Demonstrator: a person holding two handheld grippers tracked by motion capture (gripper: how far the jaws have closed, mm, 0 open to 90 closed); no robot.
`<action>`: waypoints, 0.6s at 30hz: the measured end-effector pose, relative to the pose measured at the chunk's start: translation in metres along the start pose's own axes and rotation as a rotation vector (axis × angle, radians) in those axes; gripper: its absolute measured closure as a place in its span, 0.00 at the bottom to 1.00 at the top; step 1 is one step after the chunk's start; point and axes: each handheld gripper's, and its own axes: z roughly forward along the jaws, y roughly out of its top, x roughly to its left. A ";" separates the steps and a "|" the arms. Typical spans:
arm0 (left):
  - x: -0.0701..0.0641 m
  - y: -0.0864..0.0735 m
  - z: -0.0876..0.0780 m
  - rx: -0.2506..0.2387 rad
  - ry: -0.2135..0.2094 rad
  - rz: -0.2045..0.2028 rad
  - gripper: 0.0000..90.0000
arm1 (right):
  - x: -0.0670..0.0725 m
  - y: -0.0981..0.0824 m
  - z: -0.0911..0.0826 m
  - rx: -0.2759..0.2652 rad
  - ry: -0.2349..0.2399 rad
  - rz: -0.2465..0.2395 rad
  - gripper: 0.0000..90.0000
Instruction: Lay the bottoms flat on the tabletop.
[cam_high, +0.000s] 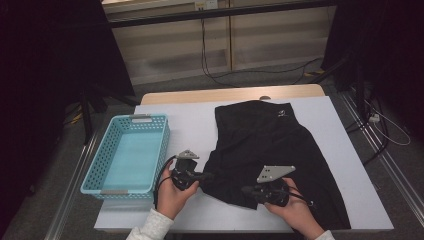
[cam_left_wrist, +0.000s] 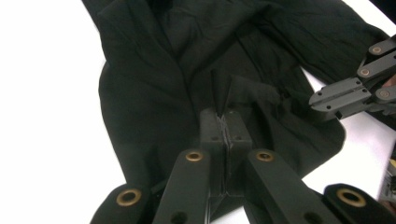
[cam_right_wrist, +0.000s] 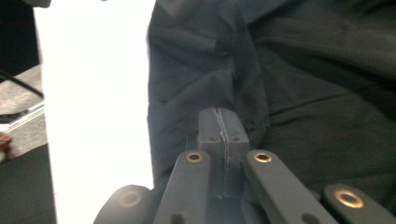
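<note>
- On the white worktop (cam_high: 165, 220) lies a black garment (cam_high: 272, 145), spread from the far middle toward the near right corner; its long axis runs from far-left to near-right in the high view.
- At the near left edge of the garment, the left gripper (cam_high: 206, 176) is clenched on a fold of the cloth. In the left gripper view its jaws meet tight, and a small peak of fabric (cam_left_wrist: 219, 91) stands up just beyond them.
- The right gripper (cam_high: 248, 190) is also clenched on the cloth, at the near hem, a little to the right of the left one. In the right gripper view its jaws are pressed together with a ridge of the garment (cam_right_wrist: 243, 88) caught at their tips.
- Both grippers are near each other on the same near-left part of the garment, and most of the cloth lies away from them, toward the far and right side.
- A light blue basket (cam_high: 95, 180) stands to the left of the garment, just beside the left hand (cam_high: 175, 192), so the left gripper is the nearer one to it.
- I judge that the coming move depends on this relation: the cloth extends to the right and far from both grips, while the basket waits on the left, so the garment must be gathered or drawn leftward.
</note>
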 end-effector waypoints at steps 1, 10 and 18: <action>-0.001 -0.001 -0.003 -0.002 0.001 0.005 1.00 | 0.003 0.000 -0.001 0.002 0.009 -0.008 1.00; 0.000 -0.014 -0.019 0.009 -0.015 0.001 0.99 | 0.015 0.005 -0.015 -0.039 0.038 -0.026 0.87; 0.000 -0.018 -0.021 0.027 -0.021 0.000 0.99 | -0.010 0.016 -0.009 -0.058 -0.146 -0.029 0.73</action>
